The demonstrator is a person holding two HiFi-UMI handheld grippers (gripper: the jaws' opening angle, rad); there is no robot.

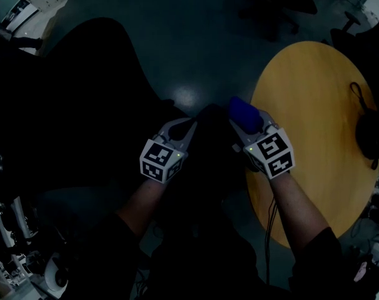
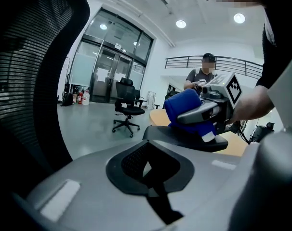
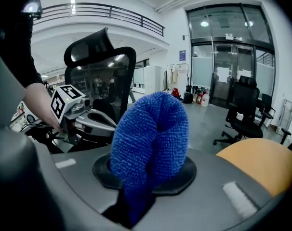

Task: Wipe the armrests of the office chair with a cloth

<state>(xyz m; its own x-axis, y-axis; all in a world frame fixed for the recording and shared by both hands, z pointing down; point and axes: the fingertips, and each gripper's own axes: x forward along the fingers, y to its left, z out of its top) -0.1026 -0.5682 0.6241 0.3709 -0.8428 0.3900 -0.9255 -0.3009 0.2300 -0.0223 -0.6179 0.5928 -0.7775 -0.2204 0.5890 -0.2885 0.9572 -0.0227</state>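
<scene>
My right gripper [image 1: 247, 121] grips the folded blue cloth [image 3: 151, 143], resting it on the office chair's armrest [image 2: 184, 137]. The pad's length runs ahead of those jaws. My left gripper [image 1: 182, 130], jaws together and empty, hangs alongside, farther off.

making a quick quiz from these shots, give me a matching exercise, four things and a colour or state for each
Things:
1. cloth
2. table
3. chair back
4. left gripper

Colour or state:
a. black mesh
b. holding nothing
c. blue, clamped in the right gripper
d. round, yellow top

Pairs: 1-c, 2-d, 3-a, 4-b
</scene>
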